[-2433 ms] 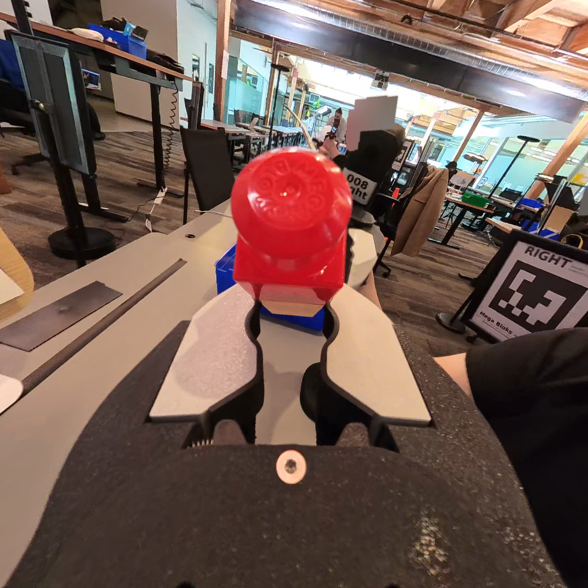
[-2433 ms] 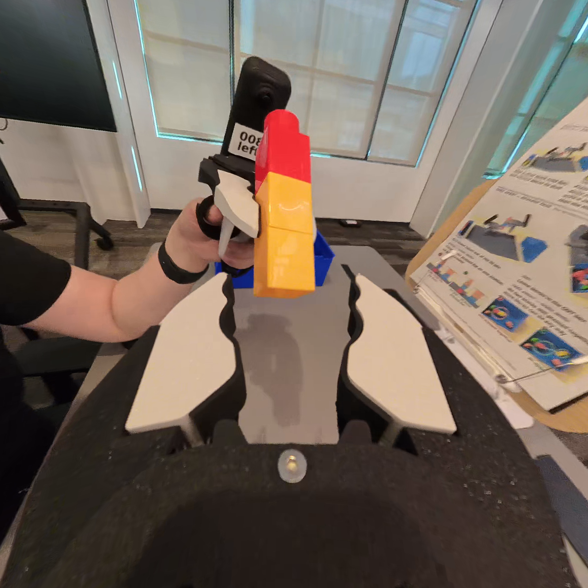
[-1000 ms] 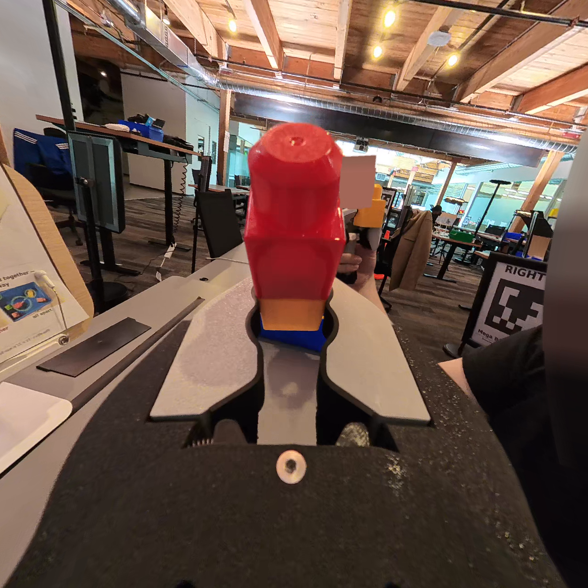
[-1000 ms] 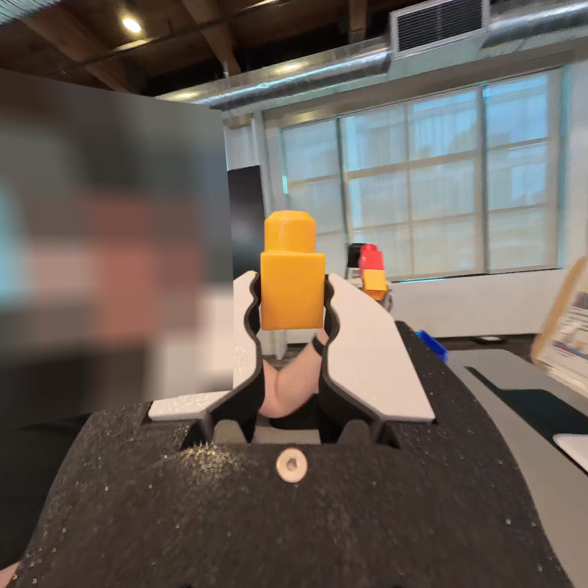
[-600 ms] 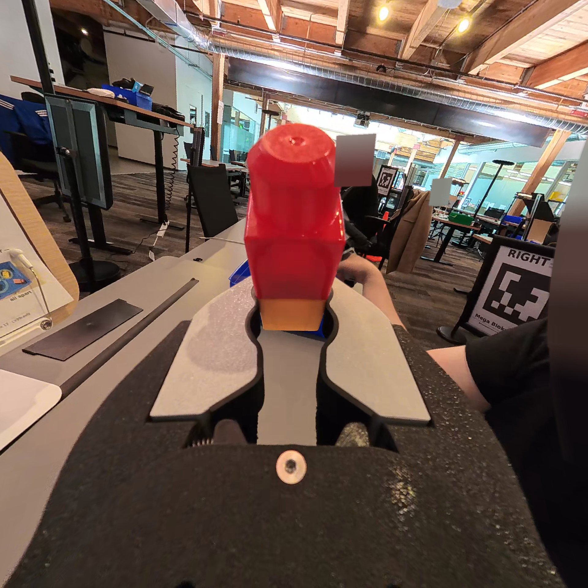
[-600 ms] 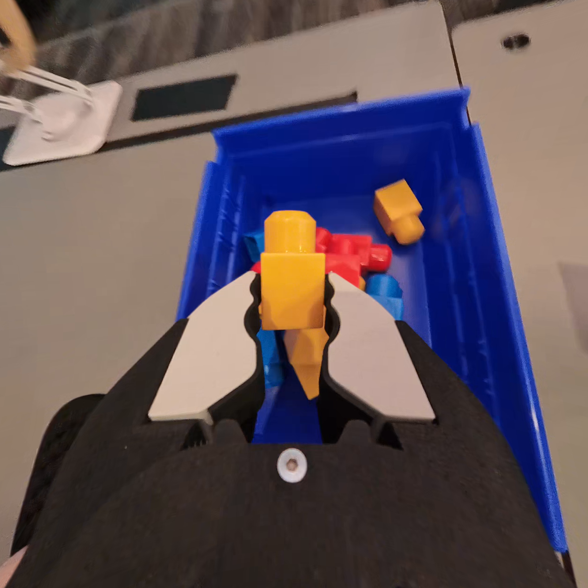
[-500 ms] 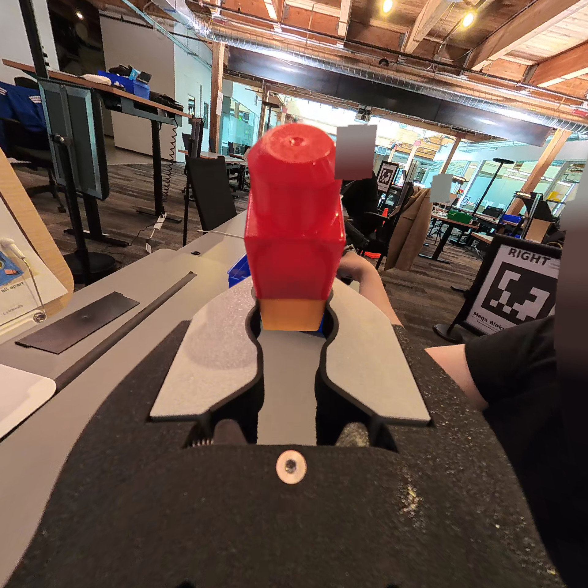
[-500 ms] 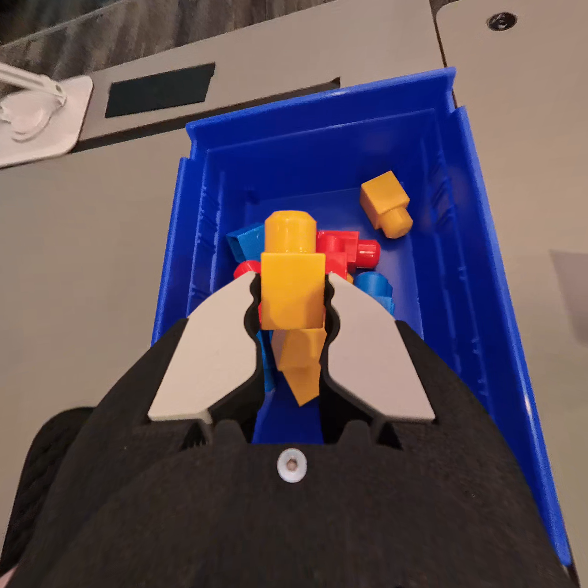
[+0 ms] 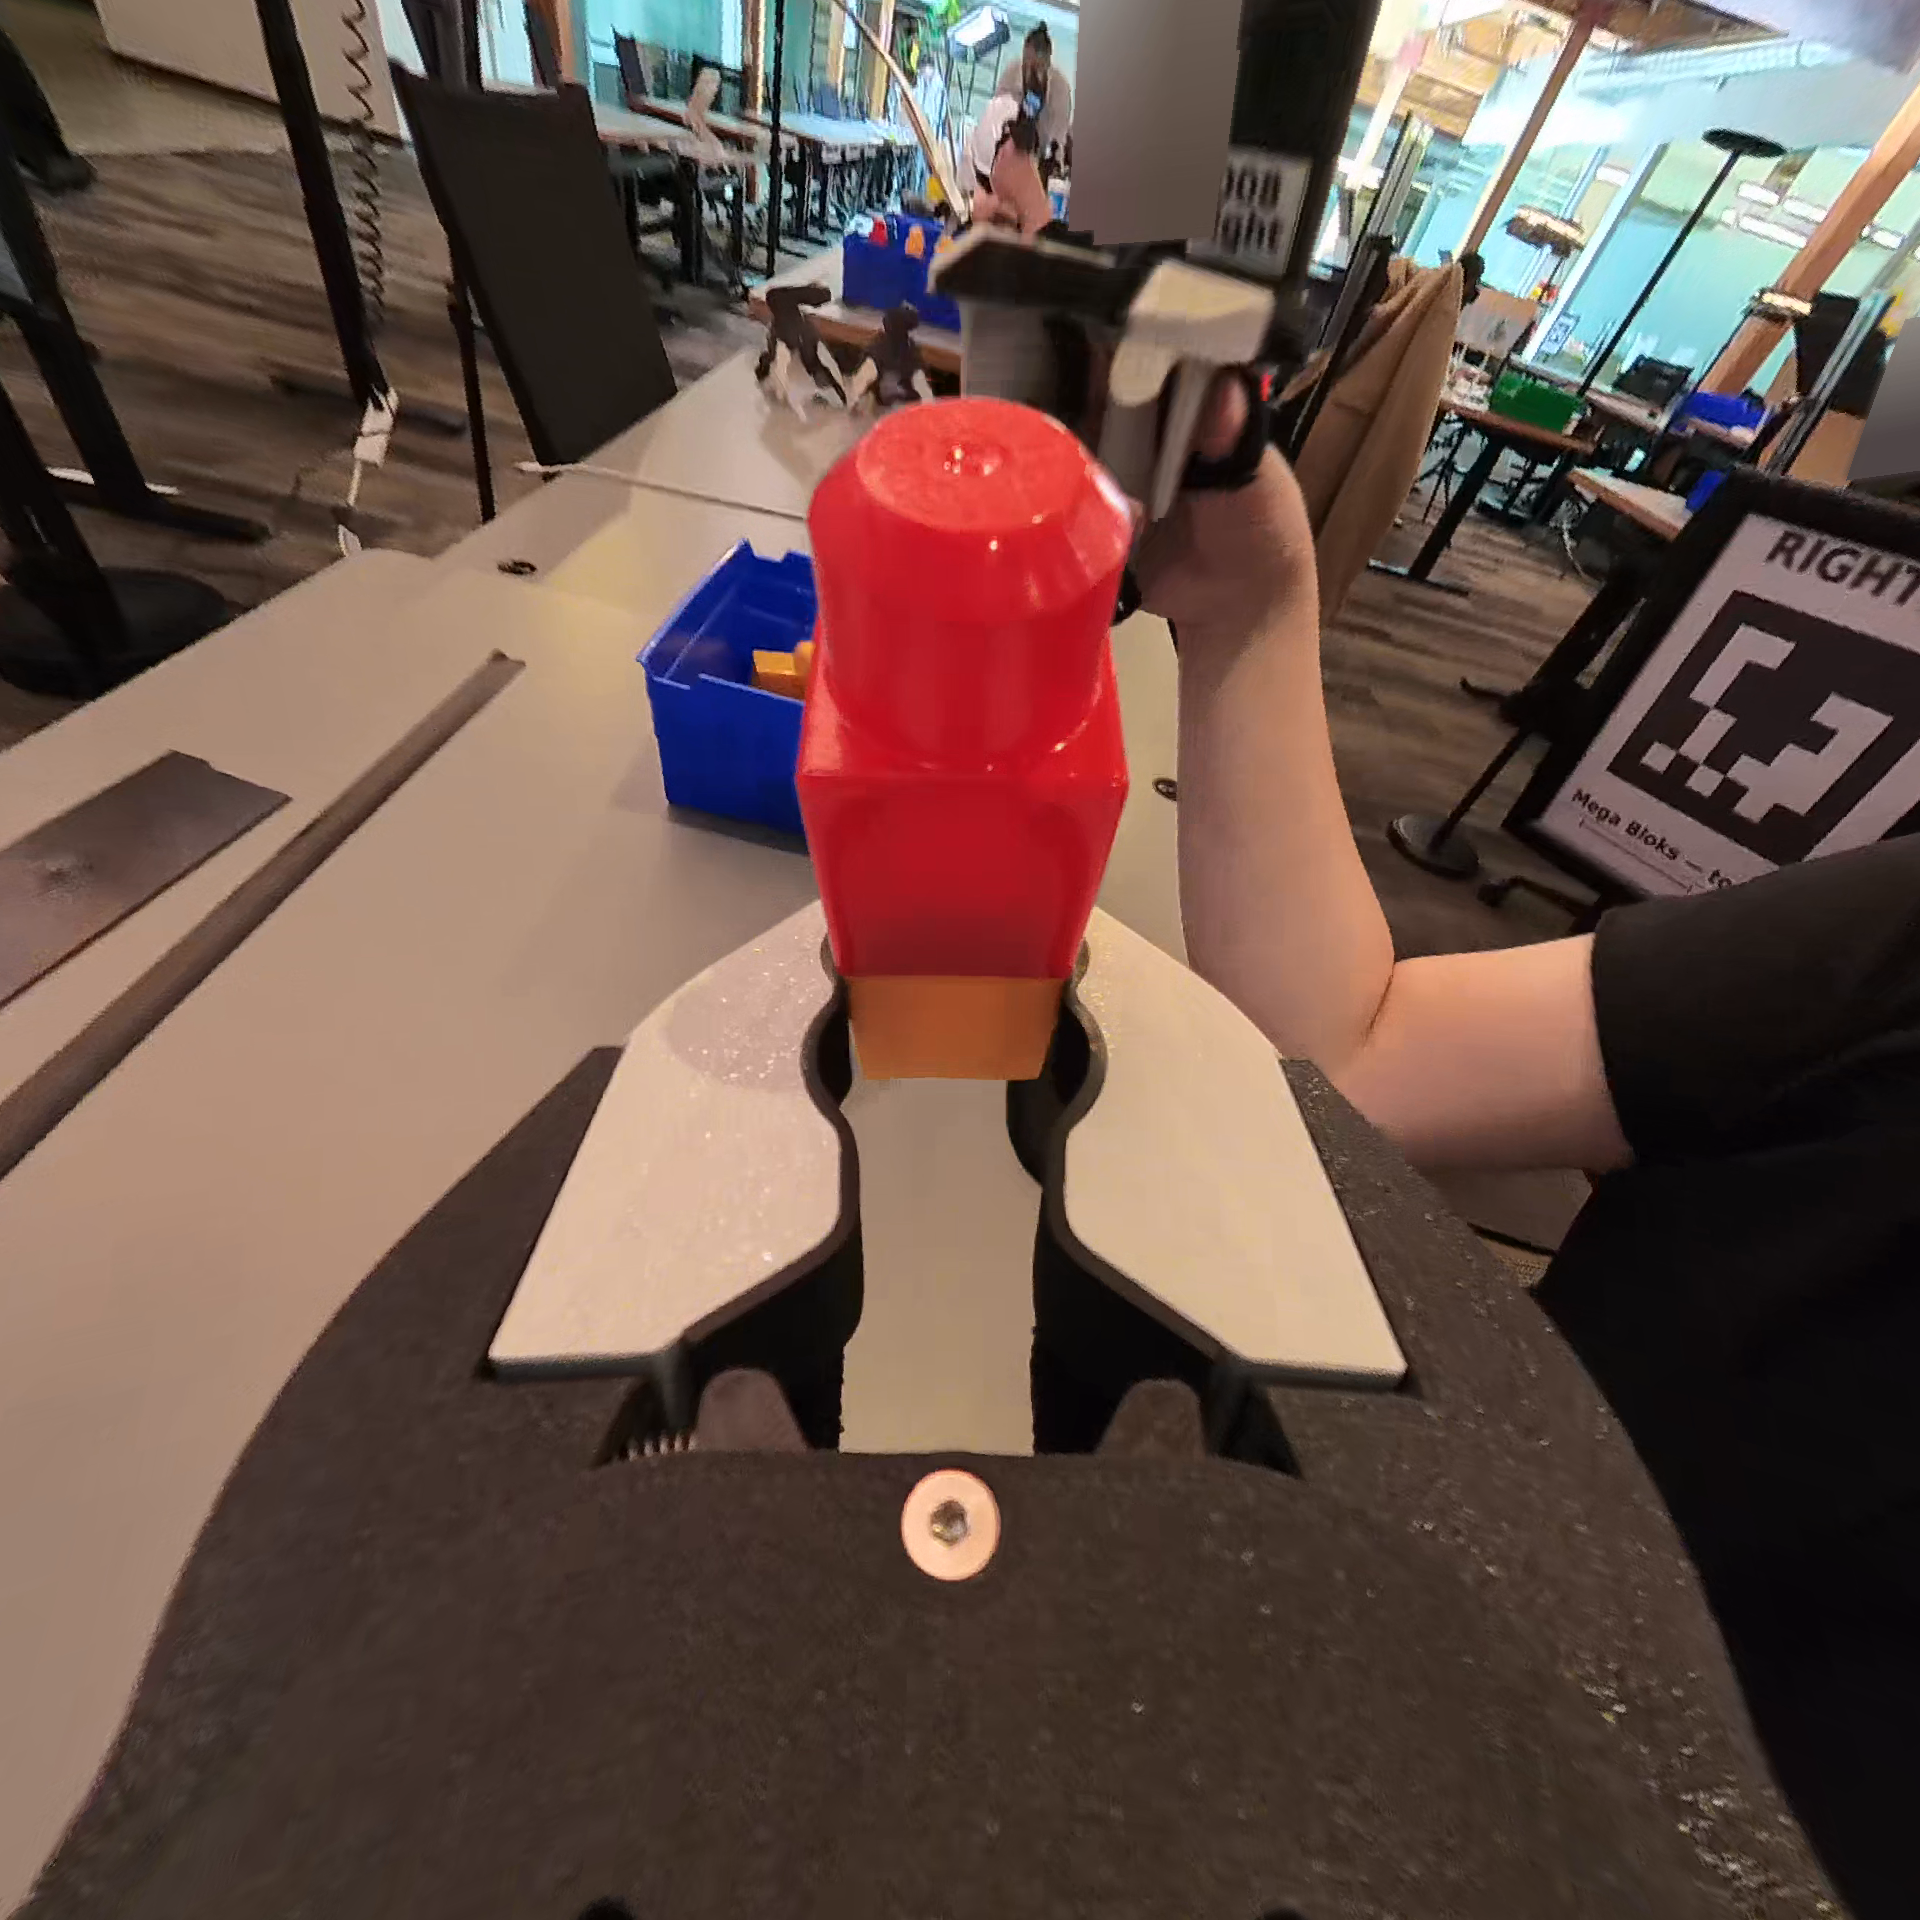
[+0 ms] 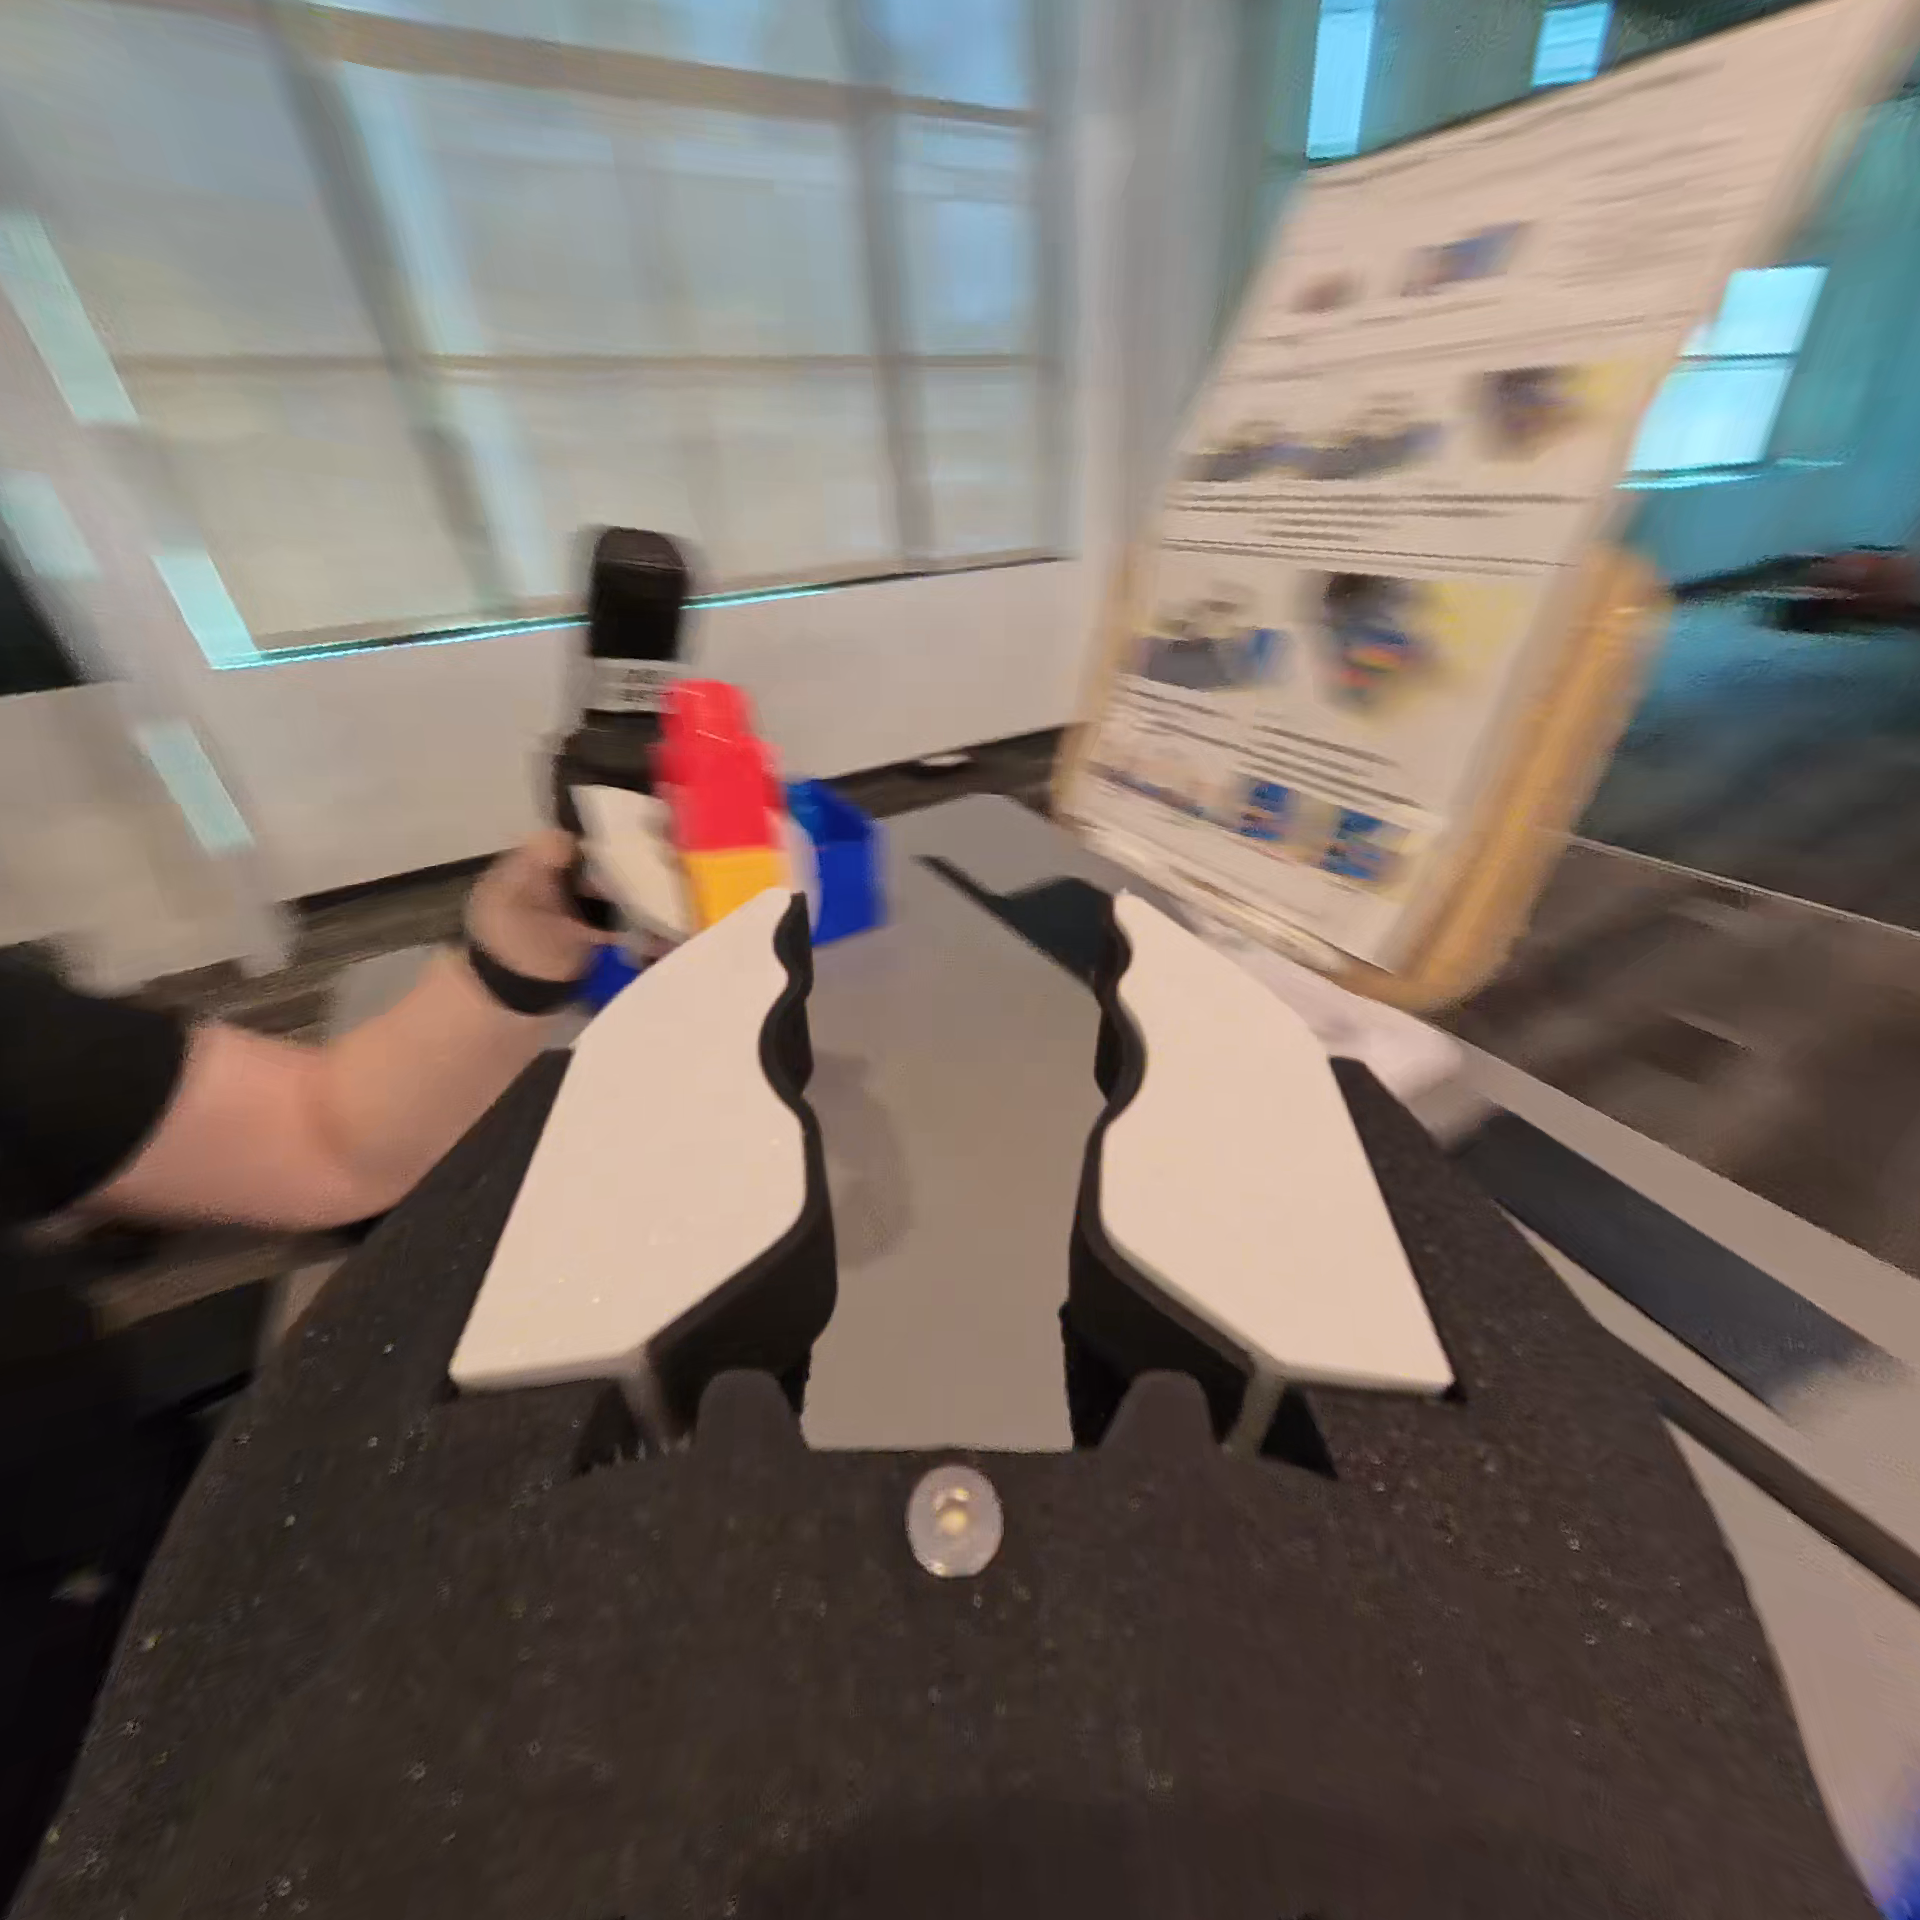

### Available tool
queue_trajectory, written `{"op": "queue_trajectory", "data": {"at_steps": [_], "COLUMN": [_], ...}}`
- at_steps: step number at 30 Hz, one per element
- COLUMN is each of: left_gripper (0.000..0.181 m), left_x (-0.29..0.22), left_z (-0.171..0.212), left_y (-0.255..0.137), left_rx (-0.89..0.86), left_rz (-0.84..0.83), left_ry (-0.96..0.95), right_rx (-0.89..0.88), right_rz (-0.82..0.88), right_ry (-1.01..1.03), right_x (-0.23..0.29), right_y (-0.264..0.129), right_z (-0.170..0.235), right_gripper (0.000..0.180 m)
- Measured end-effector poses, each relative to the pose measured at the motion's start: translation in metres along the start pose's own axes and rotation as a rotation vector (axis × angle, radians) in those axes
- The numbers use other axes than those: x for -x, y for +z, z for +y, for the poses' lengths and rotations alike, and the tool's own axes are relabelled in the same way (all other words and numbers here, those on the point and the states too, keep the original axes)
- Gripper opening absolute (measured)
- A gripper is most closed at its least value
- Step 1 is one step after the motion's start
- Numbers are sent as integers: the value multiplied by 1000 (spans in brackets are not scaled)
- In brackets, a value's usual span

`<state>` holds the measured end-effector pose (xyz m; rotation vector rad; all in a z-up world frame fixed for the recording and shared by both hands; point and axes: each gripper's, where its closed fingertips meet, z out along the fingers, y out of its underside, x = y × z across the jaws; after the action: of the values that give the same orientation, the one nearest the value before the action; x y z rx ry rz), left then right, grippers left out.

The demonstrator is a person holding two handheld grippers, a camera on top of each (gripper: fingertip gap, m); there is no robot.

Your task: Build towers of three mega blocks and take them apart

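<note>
A red block [image 9: 961, 717] sits stacked on an orange block [image 9: 948, 1029], stud pointing up and away, and the left gripper [image 9: 948, 1023] clamps the orange one between its fingertips, holding the pair in the air above the table [image 9: 312, 997]. From the right wrist view the same stack shows farther off, red over yellow-orange [image 10: 727, 883], gripped by the left gripper's pale fingers [image 10: 629, 868] in the person's hand [image 10: 530, 914].

The right gripper [image 10: 951, 940] holds nothing; its jaws stand wide apart with bare grey tabletop between them. In the left wrist view it hangs raised behind the red block, held in the other hand [image 9: 1216, 551].

Beyond the stack, on the table, stands a blue bin [image 9: 717, 717] with an orange block [image 9: 779, 665] visible inside; the stack is well clear of it and nearer the camera. The bin shows again in the right view [image 10: 842, 862], just behind the held stack.

The table is a smooth grey top with a dark slot [image 9: 260, 894] running along it and a dark flat plate [image 9: 114, 862] to the left. An illustrated board [image 10: 1382, 561] leans on a wooden stand at one edge, blurred. A sign with a black-and-white square marker [image 9: 1766, 727] stands on the floor to the right. Around is an open office: wood floor, desks, chairs, large windows [image 10: 623, 343], people at far tables.
</note>
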<state>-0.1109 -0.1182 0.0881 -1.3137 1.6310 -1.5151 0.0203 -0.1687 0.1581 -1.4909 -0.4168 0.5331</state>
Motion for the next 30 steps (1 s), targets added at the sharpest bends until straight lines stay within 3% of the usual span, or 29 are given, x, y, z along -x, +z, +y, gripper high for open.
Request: {"op": "queue_trajectory", "data": {"at_steps": [5, 8, 10, 12, 15, 17, 18, 20, 24, 30], "left_gripper": [35, 35, 35, 36, 35, 35, 35, 36, 35, 35], "left_x": [-2, -4, -6, -7, -6, -10, -15, -16, -33, -28], "left_z": [12, 14, 16, 20, 18, 17, 28, 59, 47, 17], "left_y": [14, 18, 20, 22, 23, 24, 26, 39, 57, 36], "left_rx": [57, 66, 81, 103, 85, 70, 144, 325, 209, 56], "left_rz": [14, 28, 36, 38, 35, 54, 85, 76, 193, 175], "left_ry": [-9, -16, -14, -8, -5, -7, -9, 58, -37, -65], "right_rx": [37, 193, 236, 261, 271, 235, 164, -1, 41, -338], "right_rz": [-306, -334, -377, -432, -432, -448, -468, -544, -457, -612], "right_ry": [30, 54, 61, 58, 49, 49, 74, 189, 125, 248], "right_x": [60, 66, 75, 83, 81, 84, 86, 87, 61, 44], "right_y": [89, 119, 130, 134, 134, 135, 134, 121, 92, -27], "right_z": [6, 39, 51, 57, 56, 50, 39, 9, 14, -42], "right_gripper": [50, 52, 52, 36, 35, 35, 35, 35, 35, 35]}}
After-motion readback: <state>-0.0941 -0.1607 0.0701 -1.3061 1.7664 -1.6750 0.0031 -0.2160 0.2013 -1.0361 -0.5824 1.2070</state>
